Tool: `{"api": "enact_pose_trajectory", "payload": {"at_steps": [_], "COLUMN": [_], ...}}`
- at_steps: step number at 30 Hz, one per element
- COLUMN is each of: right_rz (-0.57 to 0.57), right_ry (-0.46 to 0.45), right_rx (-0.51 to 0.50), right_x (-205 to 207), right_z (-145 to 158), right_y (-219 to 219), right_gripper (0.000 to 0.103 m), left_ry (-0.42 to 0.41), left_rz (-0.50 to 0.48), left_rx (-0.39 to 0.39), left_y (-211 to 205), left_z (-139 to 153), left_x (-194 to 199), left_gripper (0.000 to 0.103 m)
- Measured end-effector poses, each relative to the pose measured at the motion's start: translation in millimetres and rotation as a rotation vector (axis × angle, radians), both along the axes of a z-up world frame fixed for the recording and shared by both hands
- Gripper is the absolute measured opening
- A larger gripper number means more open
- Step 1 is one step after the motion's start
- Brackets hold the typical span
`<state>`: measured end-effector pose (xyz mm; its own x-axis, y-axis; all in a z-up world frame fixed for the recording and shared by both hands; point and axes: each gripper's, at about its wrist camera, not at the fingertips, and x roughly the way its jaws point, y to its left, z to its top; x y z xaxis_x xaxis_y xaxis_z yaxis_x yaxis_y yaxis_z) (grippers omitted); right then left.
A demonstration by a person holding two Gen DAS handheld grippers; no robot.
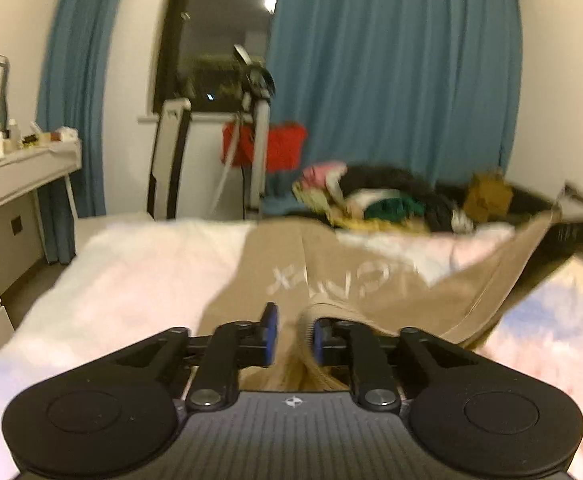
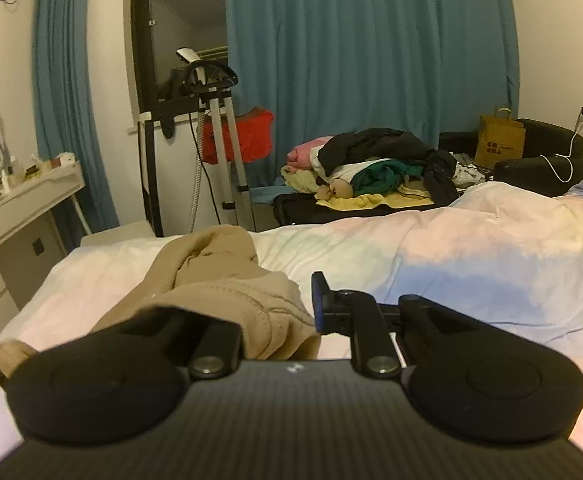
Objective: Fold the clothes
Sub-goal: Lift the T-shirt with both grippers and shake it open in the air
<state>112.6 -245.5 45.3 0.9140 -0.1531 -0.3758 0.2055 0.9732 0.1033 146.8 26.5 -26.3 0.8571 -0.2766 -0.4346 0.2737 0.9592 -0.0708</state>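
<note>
Left wrist view: a tan garment (image 1: pixel 331 280) is gripped by the left claw (image 1: pixel 294 334); right claw (image 2: pixel 279 312) closure cannot be told. Folding is barely begun; a clothes pile (image 2: pixel 375 168) remains.

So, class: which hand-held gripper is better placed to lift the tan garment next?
Left, probably: the left hand-held gripper has the tan garment between its fingers. The right hand-held gripper's jaws are partly hidden by cloth.

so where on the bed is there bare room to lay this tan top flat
Free: the pale pink-and-blue duvet right of the tan knit sweatshirt, up to the mattress edge. A narrower bare strip lies left of it, toward the white dresser. Crowded: the dark bench behind, heaped with mixed clothes.
</note>
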Motion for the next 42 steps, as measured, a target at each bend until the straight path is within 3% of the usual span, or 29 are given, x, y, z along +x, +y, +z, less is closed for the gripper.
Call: {"api": "enact_pose_trajectory", "payload": {"at_steps": [3, 7, 12, 16, 19, 22, 29, 36, 42], "right_rz": [-0.007, -0.037, -0.078, -0.097, -0.111, -0.099, -0.153, -0.165, -0.156], "right_ry": [-0.010, -0.093, -0.222, -0.250, -0.239, -0.236, -0.262, -0.355, -0.464], "right_rx": [-0.021, -0.067, -0.090, -0.023, 0.001, -0.042, -0.079, -0.128, -0.051], "right_x": [-7.7, -34.3, -87.0, -126.4, -153.7, -185.7, -254.3, -319.5, -364.8], "right_z": [-2.2, 17.3, 85.3, 163.1, 209.6, 247.8, 319.4, 365.5, 414.6], "right_y": [7.9, 9.8, 15.5, 11.1, 7.1, 10.4, 30.5, 47.5, 46.6], "right_gripper": [0.016, 0.016, 0.016, 0.018, 0.034, 0.048, 0.049, 0.049, 0.049], "left_ry": [0.060, 0.042, -0.155, -0.312, -0.397, -0.448, -0.471, -0.516, -0.591], "left_rz": [0.002, 0.087, 0.183, 0.217, 0.224, 0.238, 0.226, 0.221, 0.232], "left_rx": [0.101, 0.194, 0.074, 0.028, 0.037, 0.019, -0.082, -0.116, -0.162], "left_y": [-8.1, -12.9, 1.1, 7.6, 10.5, 14.3, 15.7, 28.9, 33.7], "left_z": [-24.7, -27.3, 62.9, 165.0, 232.7, 278.6, 334.5, 387.6, 463.9], "left_x": [1.4, -6.0, -46.3, -88.0, -121.4, -153.8, -213.0, -295.3, -359.4], "left_gripper": [0.028, 0.038, 0.037, 0.037, 0.038, 0.038, 0.033, 0.033, 0.033]}}
